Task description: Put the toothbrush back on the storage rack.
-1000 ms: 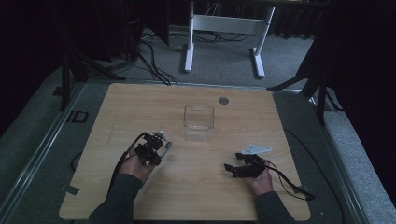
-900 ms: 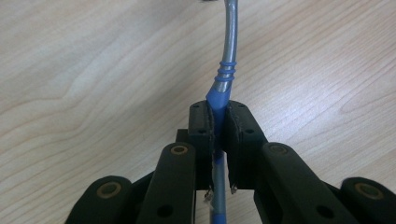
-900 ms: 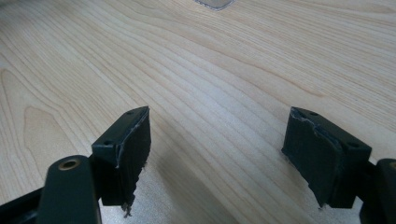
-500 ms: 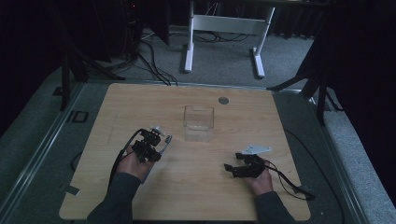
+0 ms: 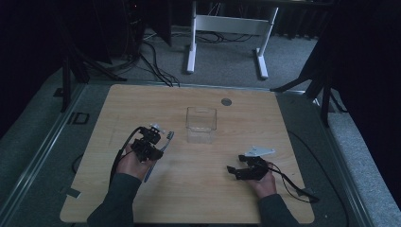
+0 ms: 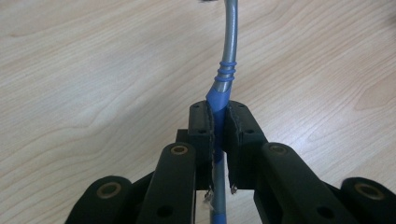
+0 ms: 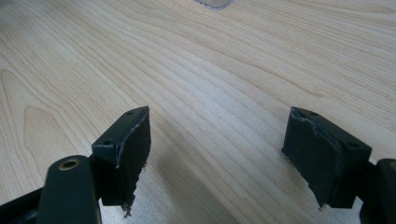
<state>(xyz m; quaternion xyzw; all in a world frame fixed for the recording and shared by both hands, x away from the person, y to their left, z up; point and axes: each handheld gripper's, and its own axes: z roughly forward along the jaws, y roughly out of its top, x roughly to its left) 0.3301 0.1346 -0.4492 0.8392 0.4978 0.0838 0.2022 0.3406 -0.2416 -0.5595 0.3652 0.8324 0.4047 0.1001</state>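
Note:
My left gripper [image 5: 152,138] is shut on a toothbrush [image 5: 165,142] with a blue and grey handle, held a little above the wooden table [image 5: 142,101]. In the left gripper view the pads [image 6: 208,126] squeeze the blue part of the toothbrush [image 6: 229,56], and its grey neck curves away upward. A clear plastic box [image 5: 201,124] stands at the table's middle, to the right of and beyond that gripper. My right gripper [image 5: 232,171] rests low at the front right, pointing left. Its jaws [image 7: 217,135] stand wide apart over bare wood.
A small grey disc [image 5: 226,101] lies on the table beyond the box. A cable [image 5: 293,184] trails from the right gripper toward the table's right edge. A white frame [image 5: 227,23] stands on the floor behind the table.
My left gripper has risen slightly with the toothbrush in it. The right gripper has kept still.

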